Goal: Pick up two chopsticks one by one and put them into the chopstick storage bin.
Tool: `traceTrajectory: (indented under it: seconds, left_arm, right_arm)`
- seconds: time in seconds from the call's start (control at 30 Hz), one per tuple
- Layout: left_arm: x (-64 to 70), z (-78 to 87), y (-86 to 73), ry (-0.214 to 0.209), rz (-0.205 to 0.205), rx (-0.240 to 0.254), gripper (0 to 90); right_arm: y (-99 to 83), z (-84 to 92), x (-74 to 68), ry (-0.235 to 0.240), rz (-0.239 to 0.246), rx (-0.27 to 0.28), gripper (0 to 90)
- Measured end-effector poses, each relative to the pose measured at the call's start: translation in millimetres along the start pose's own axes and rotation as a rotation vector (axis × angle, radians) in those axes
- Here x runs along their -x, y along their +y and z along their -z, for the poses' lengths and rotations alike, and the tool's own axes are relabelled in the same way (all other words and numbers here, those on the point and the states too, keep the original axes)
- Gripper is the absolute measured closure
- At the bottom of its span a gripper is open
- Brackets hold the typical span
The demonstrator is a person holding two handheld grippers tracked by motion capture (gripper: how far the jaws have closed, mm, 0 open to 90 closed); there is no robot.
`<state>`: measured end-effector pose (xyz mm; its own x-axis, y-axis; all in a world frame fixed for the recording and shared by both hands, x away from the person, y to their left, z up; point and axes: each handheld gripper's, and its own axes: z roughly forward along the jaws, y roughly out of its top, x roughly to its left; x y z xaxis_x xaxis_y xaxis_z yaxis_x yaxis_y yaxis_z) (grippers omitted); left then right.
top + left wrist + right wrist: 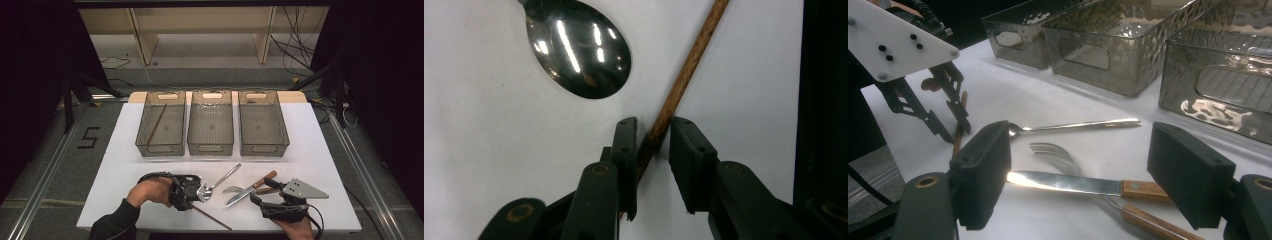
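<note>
We are picking up the loose chopstick (684,80), which lies on the near part of the white table (125,145), slanting from beside the spoon (220,178) toward the near edge. Our left gripper (653,131) points down over it, and its fingers (626,145) stand narrowly apart with the stick between them; we cannot tell whether the pads already press on the wood, as a small gap shows on at least one side. Our right gripper (1078,170) rests at the near right, its fingers wide apart and holding nothing, with the knife (1073,183) and fork (1058,155) lying just ahead of it.

We judge this to be the grasp step of sorting cutlery. One chopstick (156,125) already lies in the far left bin (161,148), so this one most likely belongs there too. The next move calls for a firm pinch on the thin stick, a level lift clear of the spoon's bowl, then a carry over the bin's near wall.
</note>
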<state>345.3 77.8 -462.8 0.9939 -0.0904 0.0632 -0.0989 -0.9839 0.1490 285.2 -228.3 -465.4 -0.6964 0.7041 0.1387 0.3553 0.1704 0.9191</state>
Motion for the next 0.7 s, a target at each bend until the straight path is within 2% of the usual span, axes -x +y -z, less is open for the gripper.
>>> traceTrajectory:
  seconds: [0.13, 0.23, 0.3, 0.43, 0.7]
  left_arm:
    - [-0.1, 0.3, 0.3, 0.001, -0.044, -0.002, 74.8]
    - [0.7, 0.3, -0.1, -0.003, -0.058, 0.000, 76.0]
    - [0.8, 0.0, -1.2, -0.007, -0.046, 0.014, 76.5]
    - [0.4, 0.6, -1.3, -0.005, -0.067, 0.009, 77.1]
    - [1.5, 0.4, -1.8, -0.011, -0.078, 0.012, 79.1]
  right_arm:
    - [0.1, 0.4, 0.6, 0.000, 0.001, 0.000, 26.1]
    - [0.1, 0.4, 0.3, 0.000, 0.002, -0.001, 26.1]
    - [0.2, 0.5, 0.2, -0.001, 0.002, 0.000, 26.1]
    - [0.3, 0.8, 0.6, -0.001, 0.003, 0.001, 26.1]
    - [0.4, 0.8, 0.5, 0.000, 0.002, -0.003, 26.1]
